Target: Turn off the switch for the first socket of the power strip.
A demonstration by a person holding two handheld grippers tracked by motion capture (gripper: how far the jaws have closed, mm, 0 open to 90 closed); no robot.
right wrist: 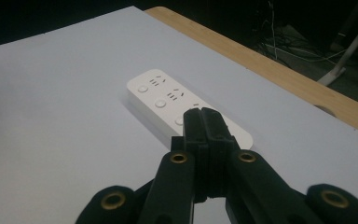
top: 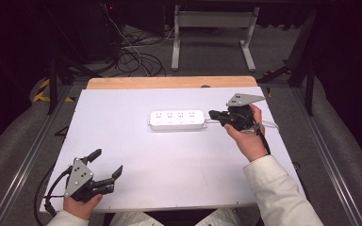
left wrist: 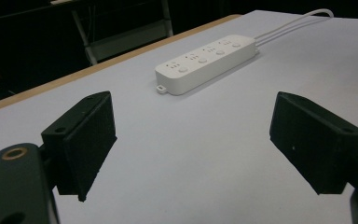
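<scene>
A: Where's the power strip (top: 177, 120)?

B: Flat on the white tabletop (top: 136, 165), towards the far side, its cable trailing right. The right gripper (top: 213, 114) sits at its cable end, jaws pressed fully together with nothing between them.

A: So pressing a switch, probably?

B: Likely, though I can't tell if it touches yet. The left gripper (top: 107, 163) waits near the front edge, jaws wide and empty.

I am counting one white power strip (top: 177, 120) with four sockets lying on one table (top: 169, 165), and I am holding two claws, left (top: 107, 165) and right (top: 213, 114).
</scene>
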